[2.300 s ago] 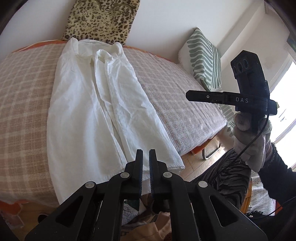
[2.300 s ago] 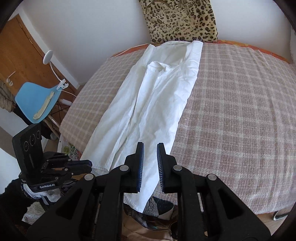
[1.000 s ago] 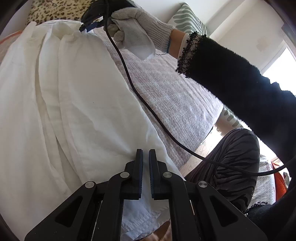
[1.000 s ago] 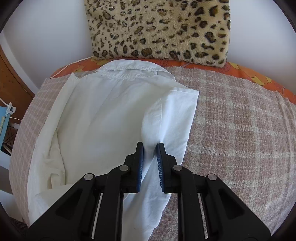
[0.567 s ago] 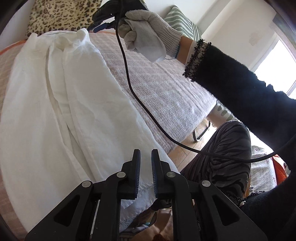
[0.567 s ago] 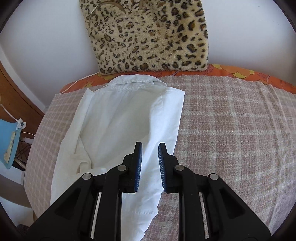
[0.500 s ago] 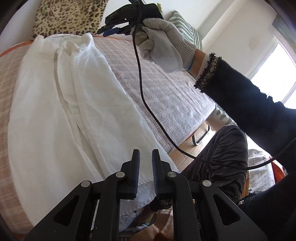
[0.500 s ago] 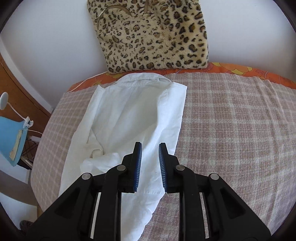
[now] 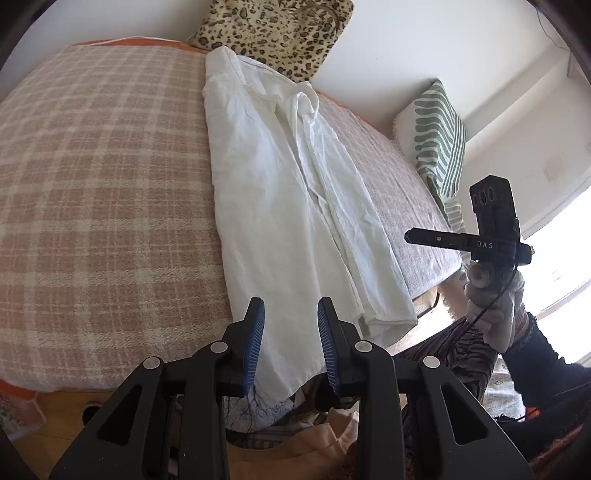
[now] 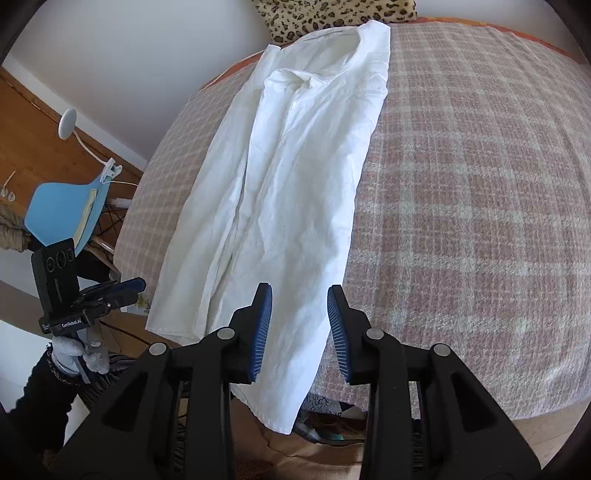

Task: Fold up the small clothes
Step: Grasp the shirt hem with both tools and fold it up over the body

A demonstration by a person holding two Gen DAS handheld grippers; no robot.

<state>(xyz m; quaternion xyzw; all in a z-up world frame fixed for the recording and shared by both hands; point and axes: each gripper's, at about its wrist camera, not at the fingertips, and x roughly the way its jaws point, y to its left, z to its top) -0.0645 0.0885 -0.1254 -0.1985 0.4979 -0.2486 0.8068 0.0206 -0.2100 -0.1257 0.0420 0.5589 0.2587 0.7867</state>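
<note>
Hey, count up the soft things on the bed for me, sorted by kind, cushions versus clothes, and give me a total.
Cushions: 2, the leopard-print cushion and the green striped cushion
Clothes: 1, the white shirt
Total: 3

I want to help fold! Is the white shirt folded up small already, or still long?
Still long. The shirt has its sides folded in, making a narrow strip from the leopard pillow to the bed edge, where its hem hangs over.

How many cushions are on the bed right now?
2. A leopard-print cushion stands against the wall behind the white shirt's collar; a green-striped cushion leans in the bed's far right corner. Others may lie out of view.
</note>
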